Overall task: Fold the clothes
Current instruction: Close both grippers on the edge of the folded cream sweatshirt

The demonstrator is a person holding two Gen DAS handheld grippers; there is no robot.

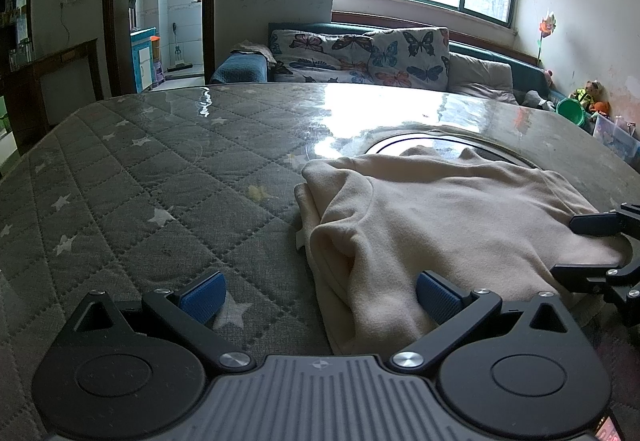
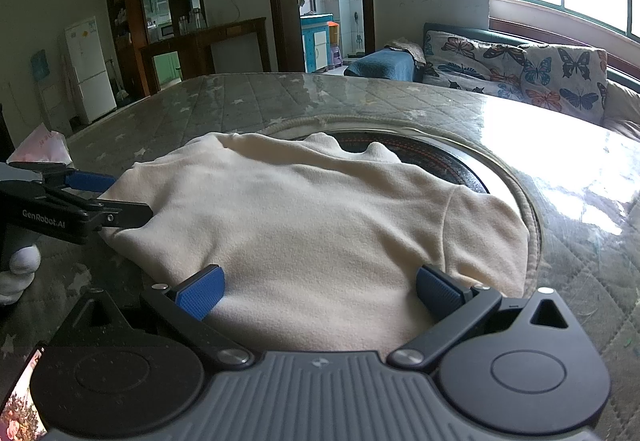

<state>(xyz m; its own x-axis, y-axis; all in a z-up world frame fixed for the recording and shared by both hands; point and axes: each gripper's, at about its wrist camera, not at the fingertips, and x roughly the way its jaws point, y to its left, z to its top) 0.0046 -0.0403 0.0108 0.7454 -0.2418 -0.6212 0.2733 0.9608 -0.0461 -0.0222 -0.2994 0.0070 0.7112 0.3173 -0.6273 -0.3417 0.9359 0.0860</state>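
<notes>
both tools (image 1: 320,297) (image 2: 320,291) spread wide, cream garment (image 2: 312,225) between

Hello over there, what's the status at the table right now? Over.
Both hand-held grippers open: left, right. Cream garment lies partly folded on the quilted table cover, near edge between the right's fingers. Nothing in the way.

A cream fleece garment (image 2: 304,225) lies on the grey quilted star-print tabletop (image 1: 132,177), partly over its round inset plate (image 2: 452,157). Behind the tabletop stands a butterfly-print cushioned sofa (image 1: 360,57). The left claw (image 1: 320,297) sits at the garment's left edge, the right claw (image 2: 320,293) at its near edge.
</notes>
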